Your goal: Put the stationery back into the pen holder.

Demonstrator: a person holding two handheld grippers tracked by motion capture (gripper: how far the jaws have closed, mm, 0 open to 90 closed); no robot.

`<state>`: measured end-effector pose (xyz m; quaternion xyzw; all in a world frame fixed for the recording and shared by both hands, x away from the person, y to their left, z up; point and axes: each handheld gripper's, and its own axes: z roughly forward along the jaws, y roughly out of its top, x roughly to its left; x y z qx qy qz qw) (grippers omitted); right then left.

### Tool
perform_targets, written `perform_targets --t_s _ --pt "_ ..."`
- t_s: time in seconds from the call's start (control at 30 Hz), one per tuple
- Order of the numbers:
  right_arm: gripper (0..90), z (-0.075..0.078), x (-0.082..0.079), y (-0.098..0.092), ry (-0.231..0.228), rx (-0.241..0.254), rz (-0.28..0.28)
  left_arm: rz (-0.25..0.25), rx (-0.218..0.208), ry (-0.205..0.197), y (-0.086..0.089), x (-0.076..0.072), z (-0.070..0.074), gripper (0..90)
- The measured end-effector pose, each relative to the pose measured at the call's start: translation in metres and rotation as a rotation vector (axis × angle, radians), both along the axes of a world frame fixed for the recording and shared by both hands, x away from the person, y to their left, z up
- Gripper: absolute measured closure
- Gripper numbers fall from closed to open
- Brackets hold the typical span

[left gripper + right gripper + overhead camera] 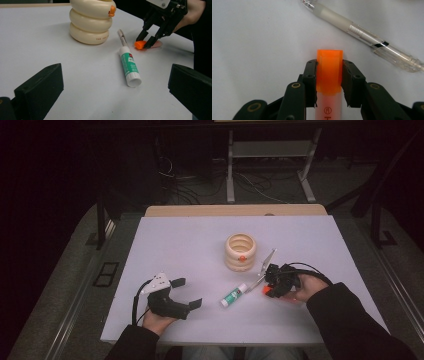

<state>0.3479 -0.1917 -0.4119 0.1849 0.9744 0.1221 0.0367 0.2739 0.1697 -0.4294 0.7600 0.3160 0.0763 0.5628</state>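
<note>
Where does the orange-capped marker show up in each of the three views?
High view: the orange-capped marker lies right of centre, under the right gripper.
Left gripper view: upper right, its orange cap on the table between that gripper's jaws.
Right gripper view: centre, the cap clamped between the two black jaws, the pale barrel running down to the bottom edge.
Shared landmark: the clear pen lying beside it.

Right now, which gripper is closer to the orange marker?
Right. The right gripper is clamped on the orange marker; the left gripper sits open, apart from it across the table.
</note>
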Motion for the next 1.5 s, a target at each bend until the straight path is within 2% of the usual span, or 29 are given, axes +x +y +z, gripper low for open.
perform_targets --t_s 0.23,0.33,0.57,0.93,0.97,1.5 --pt "66.2 0.011 0.002 0.001 0.012 0.032 -0.014 0.000 0.001 0.001 0.000 0.000 0.000 0.0" --pt "66.2 0.016 0.005 0.001 0.000 0.039 0.004 0.000 0.000 0.000 0.000 0.000 0.000 0.0" --pt "66.2 0.030 0.007 0.004 -0.008 0.081 -0.019 0.000 -0.001 0.000 0.000 0.000 0.000 0.0" --pt "66.1 0.056 0.014 0.003 -0.047 0.137 -0.027 -0.001 0.000 0.000 0.000 0.000 0.000 0.0" --pt "66.1 0.058 0.016 0.003 -0.061 0.136 -0.021 -0.001 0.000 0.000 0.000 0.000 0.000 0.0" --pt "66.1 0.100 0.028 0.009 -0.123 0.253 -0.047 -0.002 -0.002 -0.002 0.000 0.000 0.000 0.0"
